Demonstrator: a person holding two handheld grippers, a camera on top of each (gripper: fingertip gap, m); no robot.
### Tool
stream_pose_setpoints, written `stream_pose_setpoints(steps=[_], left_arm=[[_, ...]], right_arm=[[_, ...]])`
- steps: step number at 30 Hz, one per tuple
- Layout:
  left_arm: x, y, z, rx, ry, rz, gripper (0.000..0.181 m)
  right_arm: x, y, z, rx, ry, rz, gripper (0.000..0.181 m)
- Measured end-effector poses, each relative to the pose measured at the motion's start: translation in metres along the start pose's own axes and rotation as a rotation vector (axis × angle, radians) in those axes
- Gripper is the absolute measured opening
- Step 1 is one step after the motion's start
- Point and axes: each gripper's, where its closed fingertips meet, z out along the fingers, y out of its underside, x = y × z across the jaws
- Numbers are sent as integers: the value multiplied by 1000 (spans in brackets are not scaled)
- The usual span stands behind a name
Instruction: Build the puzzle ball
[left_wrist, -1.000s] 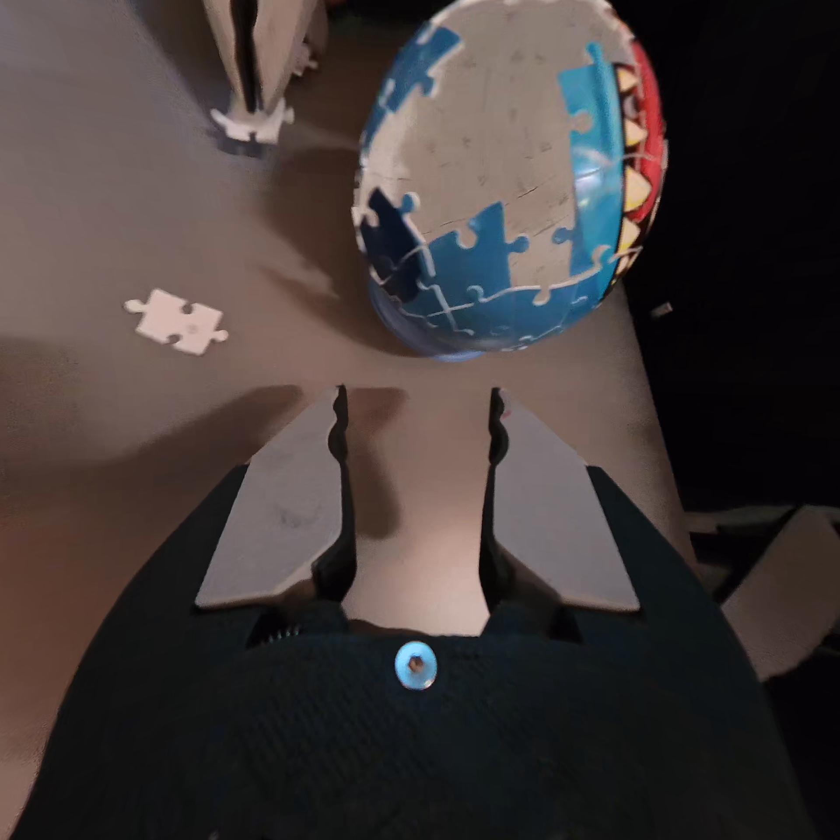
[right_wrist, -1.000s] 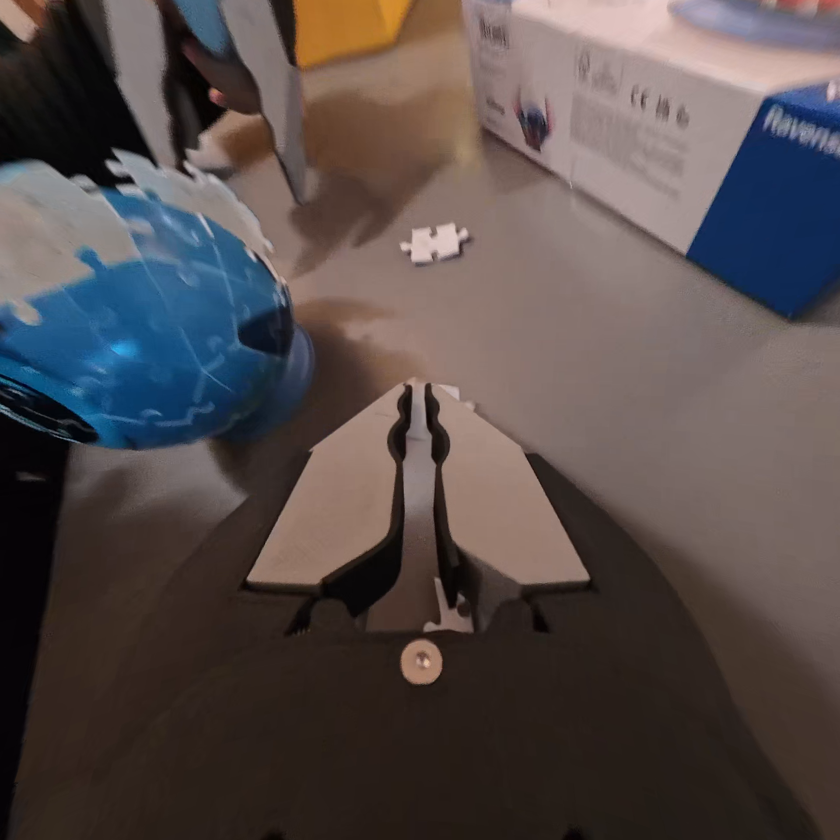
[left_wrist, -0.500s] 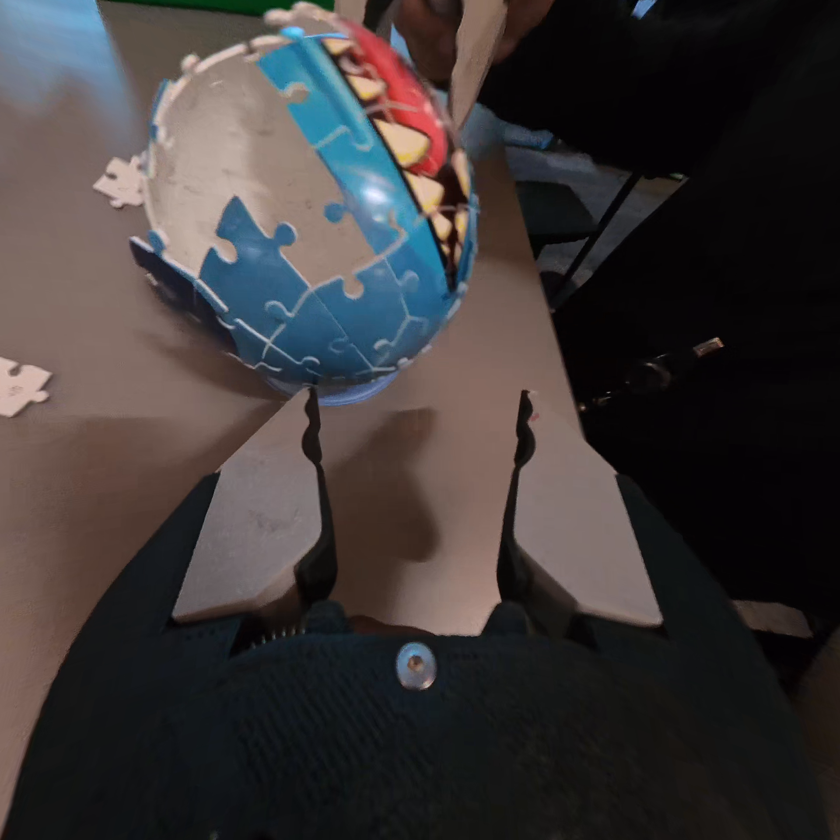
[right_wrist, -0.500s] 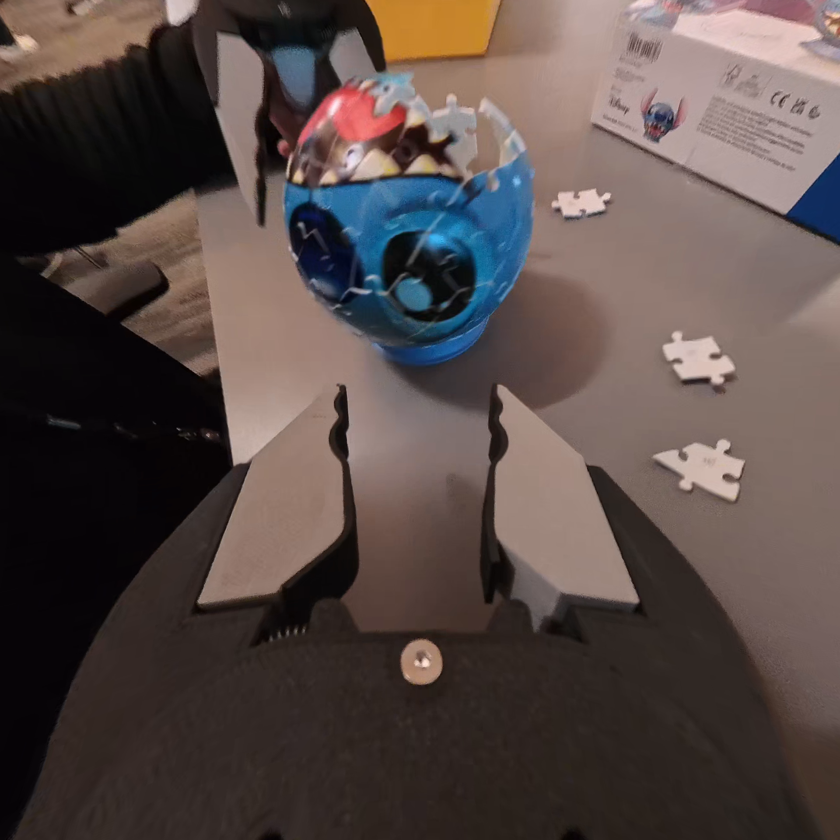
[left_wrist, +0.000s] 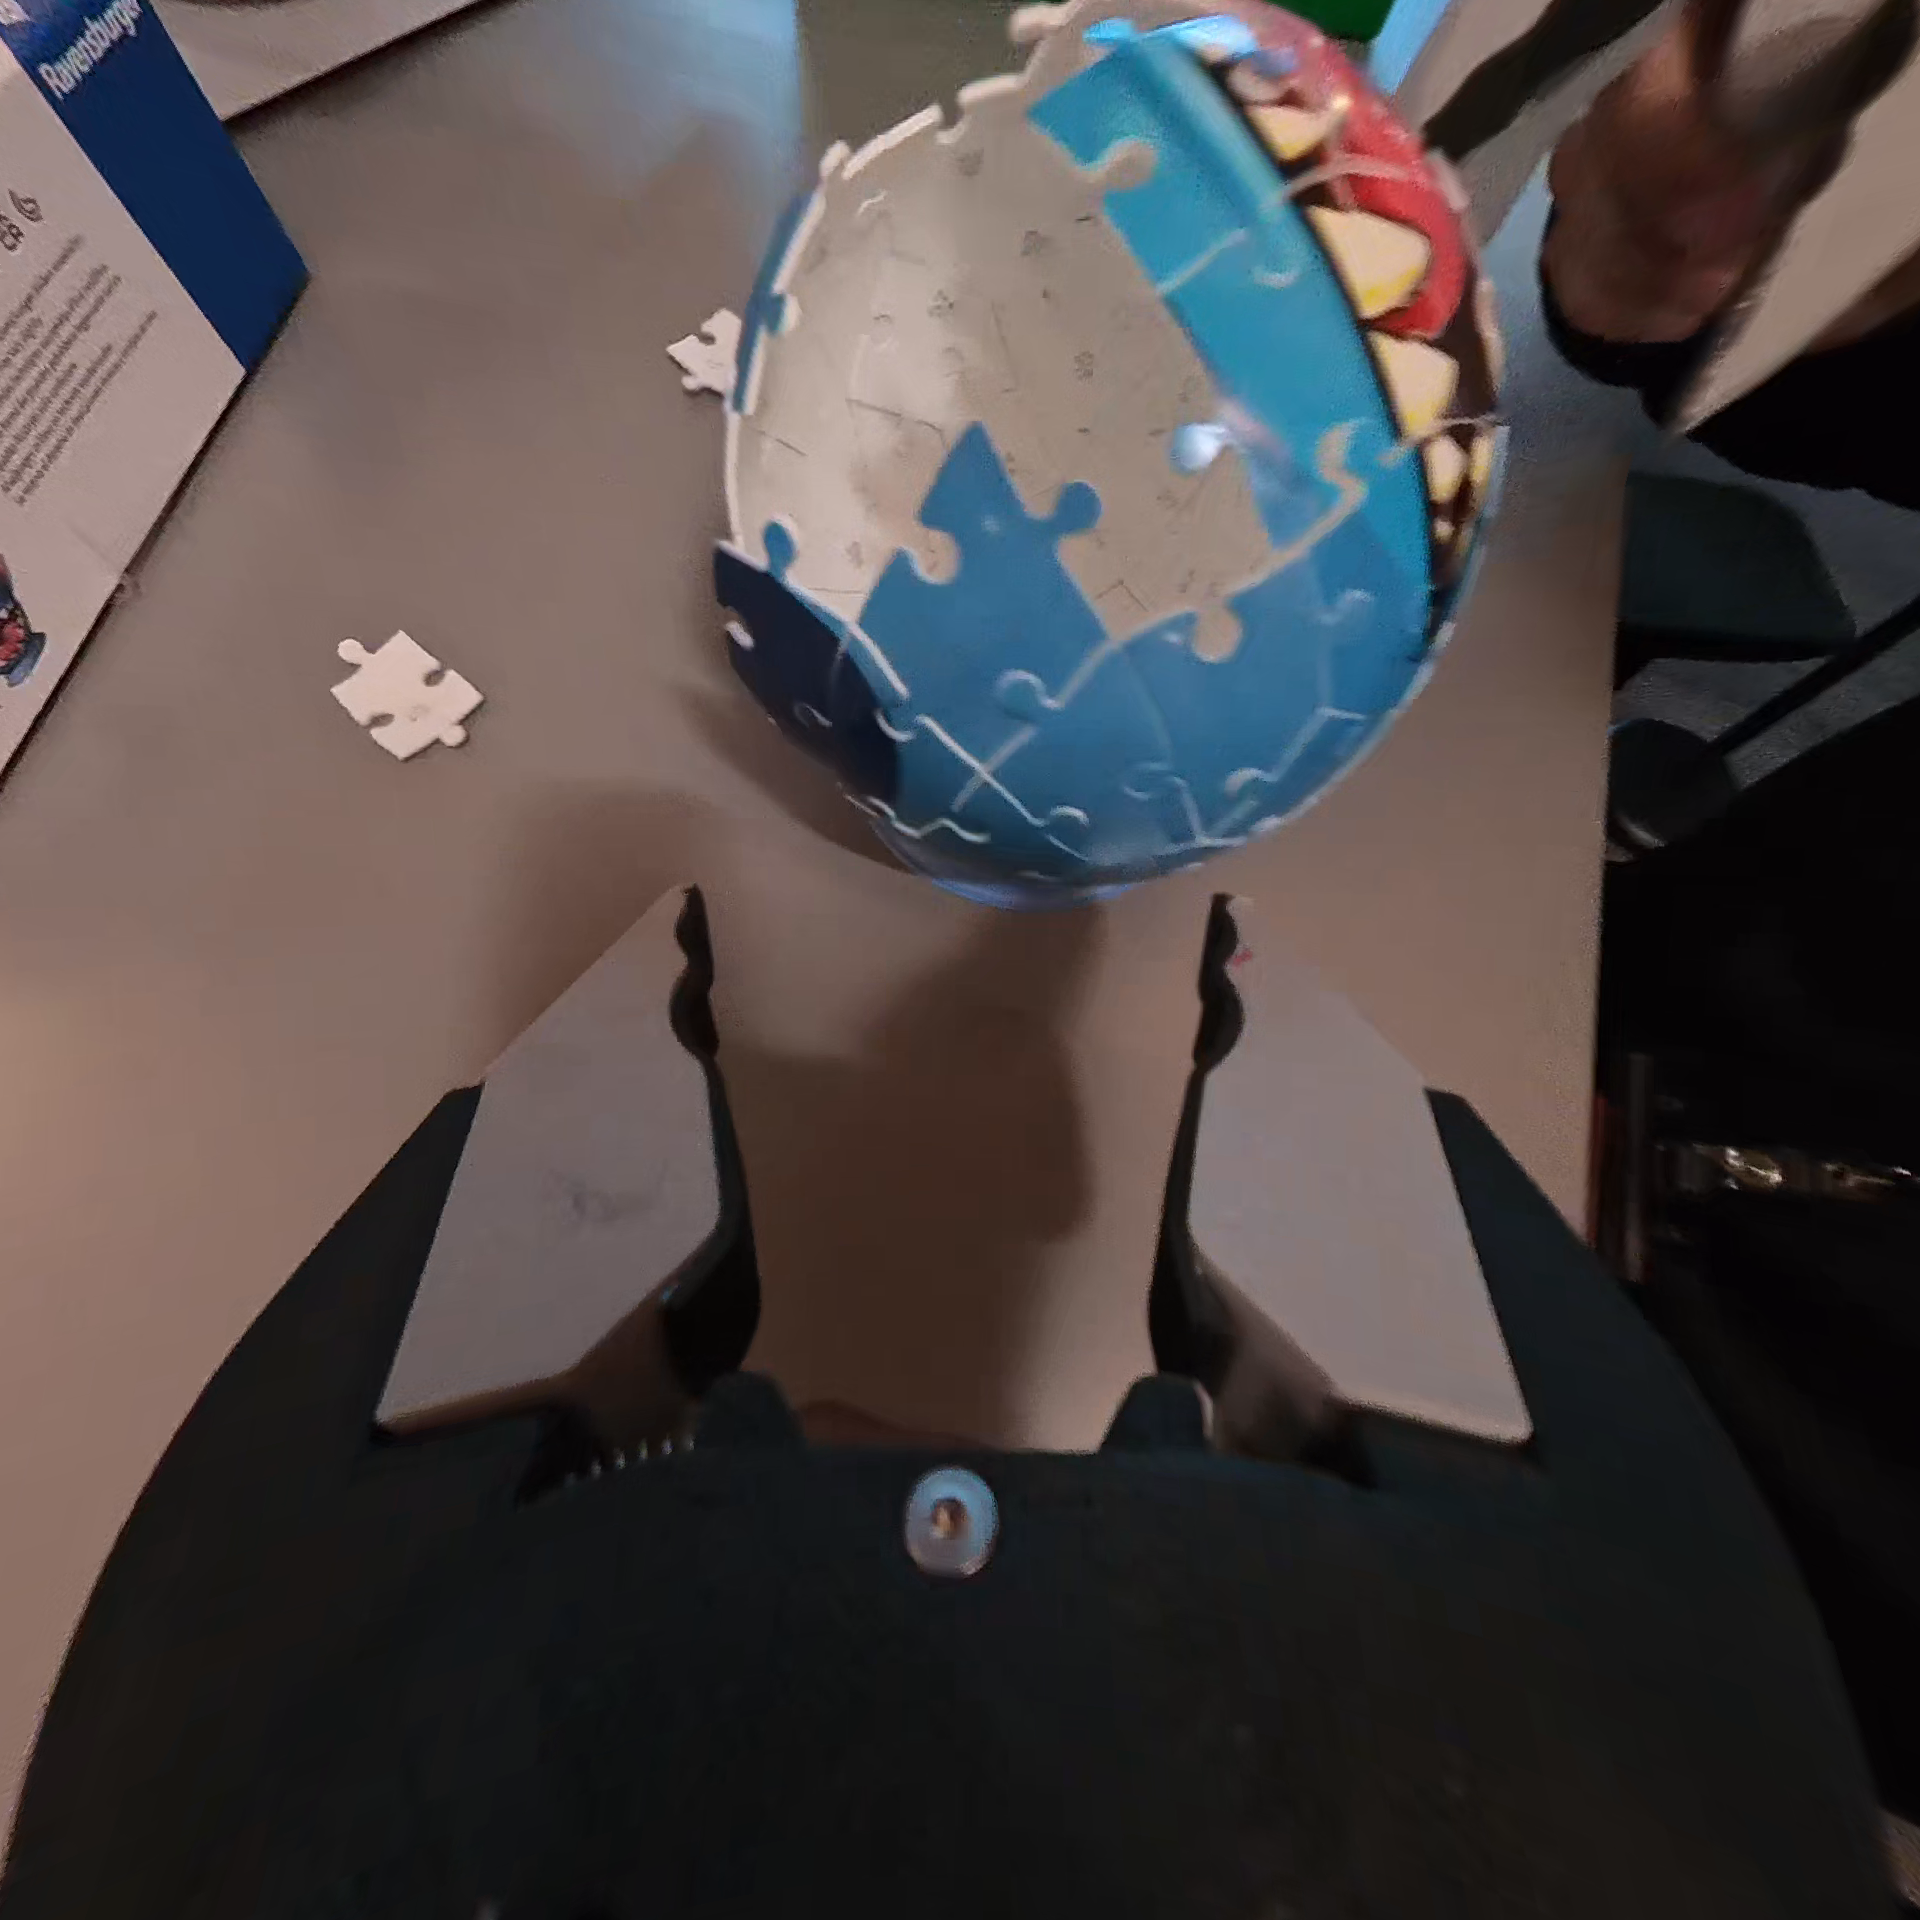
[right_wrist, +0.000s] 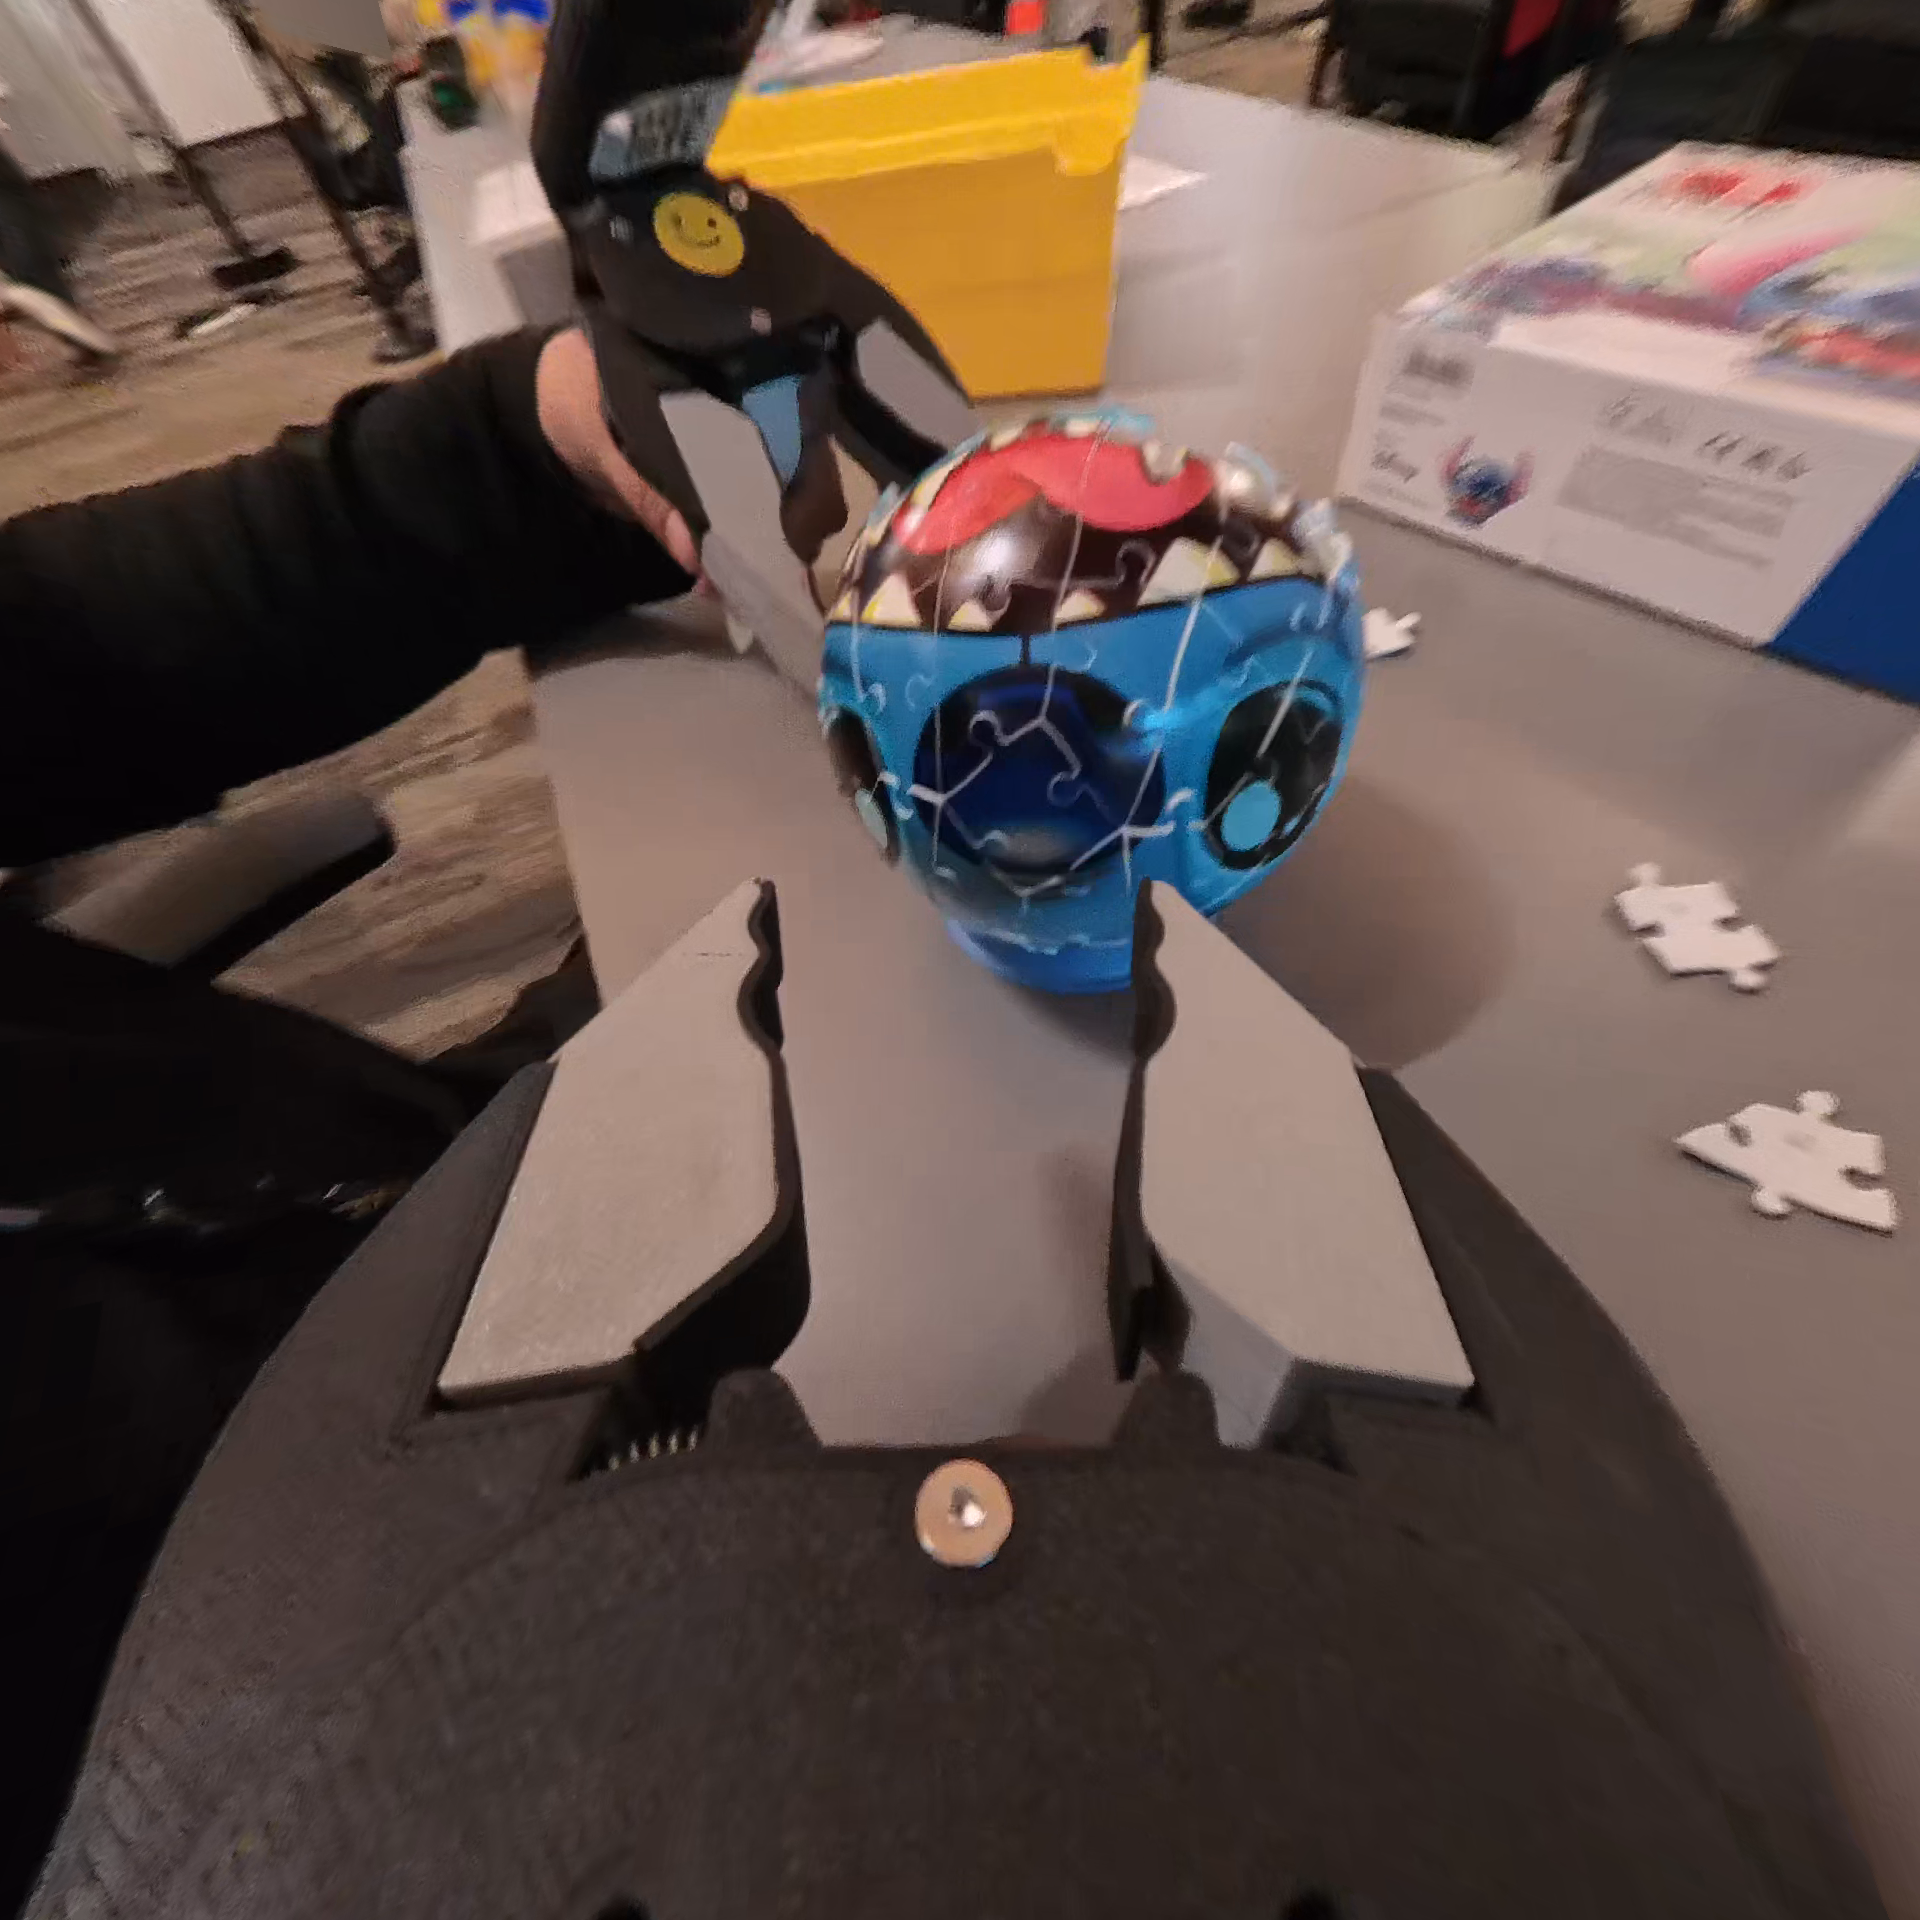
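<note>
The right gripper (right_wrist: 951, 914) is seen with its two grey fingers spread and nothing between them, held low over the grey desk (right_wrist: 1558, 831). Directly ahead of its tips, near but apart, the partly built blue plastic puzzle ball (right_wrist: 1091, 707) stands on the desk on its blue base ring, its printed side with dark eyes and a red, toothed mouth turned toward this gripper.

The left gripper (left_wrist: 951, 914) is likewise spread and empty. From its side the ball (left_wrist: 1101, 499) lies ahead and slightly to the right, and what is shown there is the open gap, where the pale inner faces of the fitted pieces are exposed above a blue lower band.

Loose white puzzle pieces (right_wrist: 1694, 935) lie face down on the desk to the right of the ball in the right wrist view, with another (right_wrist: 1792, 1158) nearer that gripper; one (left_wrist: 407, 694) lies left of the ball in the left wrist view. The right gripper is judged nearer to the loose pieces, while the gap faces the left gripper, so a piece would probably have to be carried round to that side. A white and blue cardboard box (right_wrist: 1662, 468) stands beyond.
</note>
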Motion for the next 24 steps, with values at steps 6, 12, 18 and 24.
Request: stream_pose_setpoints(steps=[6,12,18,24], left_arm=[[25,-11,9,68,155,21,88],[55,3,-9,94,158,72,92],[100,9,-25,153,263,102,81],[42,38,-24,10,54,-114,81]], right_arm=[[-11,-11,10,125,36,38,70],[6,4,18,76,33,42,72],[47,5,30,8,-46,101,88],[78,0,18,1,8,120,75]])
